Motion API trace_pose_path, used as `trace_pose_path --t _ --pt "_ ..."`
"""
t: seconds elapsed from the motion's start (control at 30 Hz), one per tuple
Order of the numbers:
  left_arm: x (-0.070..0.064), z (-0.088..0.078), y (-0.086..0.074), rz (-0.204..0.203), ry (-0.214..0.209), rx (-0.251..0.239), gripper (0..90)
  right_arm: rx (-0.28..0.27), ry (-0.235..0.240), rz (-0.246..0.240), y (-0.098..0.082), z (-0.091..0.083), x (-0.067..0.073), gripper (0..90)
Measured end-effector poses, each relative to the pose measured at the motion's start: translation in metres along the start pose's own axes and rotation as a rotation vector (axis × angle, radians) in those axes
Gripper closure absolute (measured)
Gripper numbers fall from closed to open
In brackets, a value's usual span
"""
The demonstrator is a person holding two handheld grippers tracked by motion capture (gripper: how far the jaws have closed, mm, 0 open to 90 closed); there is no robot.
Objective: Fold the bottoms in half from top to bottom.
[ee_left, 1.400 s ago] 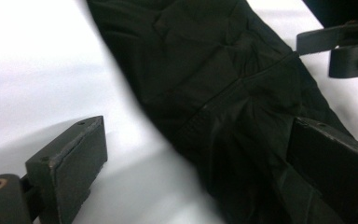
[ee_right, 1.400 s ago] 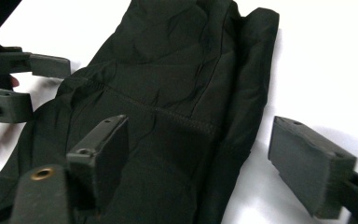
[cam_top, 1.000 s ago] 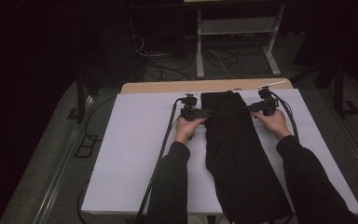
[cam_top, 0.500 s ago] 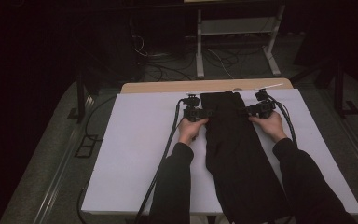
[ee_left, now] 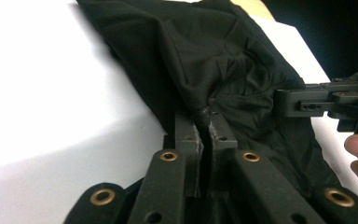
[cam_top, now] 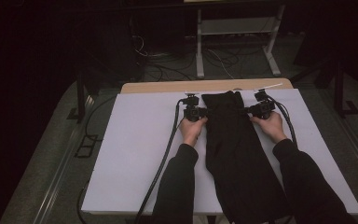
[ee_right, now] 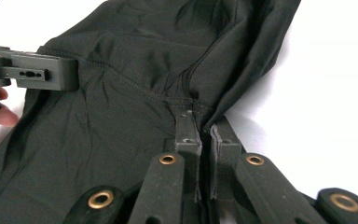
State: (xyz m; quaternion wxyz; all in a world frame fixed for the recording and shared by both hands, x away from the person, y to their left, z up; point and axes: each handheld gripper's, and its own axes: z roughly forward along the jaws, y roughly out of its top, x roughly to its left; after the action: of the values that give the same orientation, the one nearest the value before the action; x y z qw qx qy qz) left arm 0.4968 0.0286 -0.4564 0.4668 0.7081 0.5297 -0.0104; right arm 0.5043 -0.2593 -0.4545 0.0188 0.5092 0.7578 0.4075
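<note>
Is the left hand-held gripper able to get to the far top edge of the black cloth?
Probably yes: the left hand-held gripper, shut on the black cloth, sits near that edge.

High view: dim, grainy, surroundings nearly black; the white table [cam_top: 135, 154] is the brightest area. Gripper views: table overexposed, glare beyond the fingers [ee_left: 186, 135]; soft shadow beside the black cloth [ee_right: 121, 116]; near foreground slightly blurred.

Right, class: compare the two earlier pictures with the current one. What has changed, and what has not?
Both hands drew slightly toward the person, pulling the black garment along. The left hand-held gripper and right hand-held gripper stay clamped on its edges. It still lies lengthwise on the white table.
</note>
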Motion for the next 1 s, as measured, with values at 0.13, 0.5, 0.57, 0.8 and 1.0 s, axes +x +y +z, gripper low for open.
trace_pose_path --t 0.13,0.5,0.57,0.8,1.0 --pt "-0.003 0.0 -0.001 0.02 -0.019 0.0 86.1 -0.016 0.011 0.007 0.0 -0.006 -0.001 83.2" --pt "-0.01 -0.009 -0.004 0.05 -0.054 -0.033 86.1 -0.071 0.051 0.016 -0.003 -0.023 0.004 83.1" --pt "-0.01 -0.011 -0.005 0.051 -0.061 -0.041 86.0 -0.084 0.062 0.015 -0.006 -0.025 0.005 83.1" --pt "-0.014 -0.02 -0.009 0.073 -0.087 -0.045 86.1 -0.104 0.091 0.017 -0.014 -0.032 0.009 83.1" --pt "-0.015 -0.027 -0.014 0.056 -0.111 -0.071 86.1 -0.126 0.124 0.022 -0.02 -0.038 0.012 83.1"
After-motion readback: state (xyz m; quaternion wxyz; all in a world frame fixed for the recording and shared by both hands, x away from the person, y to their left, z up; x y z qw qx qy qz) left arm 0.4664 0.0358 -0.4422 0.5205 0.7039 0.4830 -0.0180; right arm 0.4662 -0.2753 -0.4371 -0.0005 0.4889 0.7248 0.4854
